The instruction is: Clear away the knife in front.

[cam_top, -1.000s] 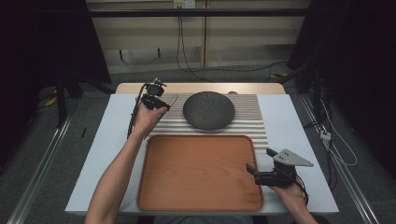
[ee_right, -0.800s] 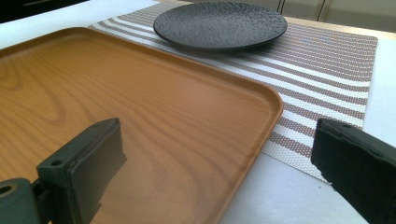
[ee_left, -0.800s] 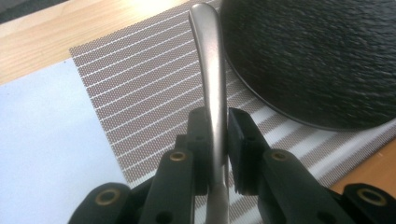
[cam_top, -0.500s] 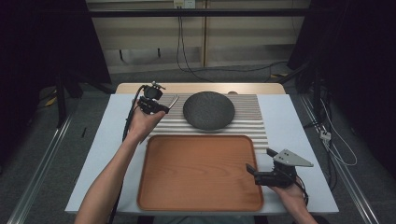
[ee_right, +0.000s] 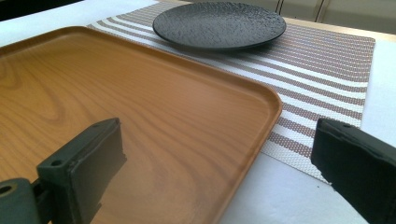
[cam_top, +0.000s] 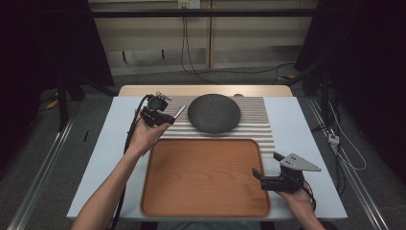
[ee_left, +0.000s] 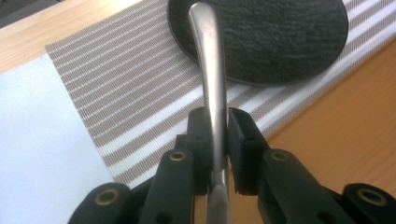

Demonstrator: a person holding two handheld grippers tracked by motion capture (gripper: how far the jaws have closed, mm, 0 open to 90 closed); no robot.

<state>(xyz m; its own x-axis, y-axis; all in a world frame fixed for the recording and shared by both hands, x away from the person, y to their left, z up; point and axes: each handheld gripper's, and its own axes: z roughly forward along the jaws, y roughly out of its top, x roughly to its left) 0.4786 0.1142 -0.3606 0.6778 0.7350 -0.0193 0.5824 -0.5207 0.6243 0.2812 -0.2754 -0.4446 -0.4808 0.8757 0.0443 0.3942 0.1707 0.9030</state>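
On the pale worktop (cam_top: 110, 158), the biggest thing is the wooden tray (cam_top: 206, 177) near the person's edge, with a striped placemat (cam_top: 258, 120) just behind it. A dark round plate (cam_top: 214, 113) sits on that mat. The left gripper (cam_top: 168, 116) hovers over the mat's left end, beside the plate, fingers pinching a metal utensil handle (ee_left: 211, 70) that points toward the plate. The right gripper (cam_top: 268, 165) sits at the tray's right rim, fingers spread wide with nothing between them.
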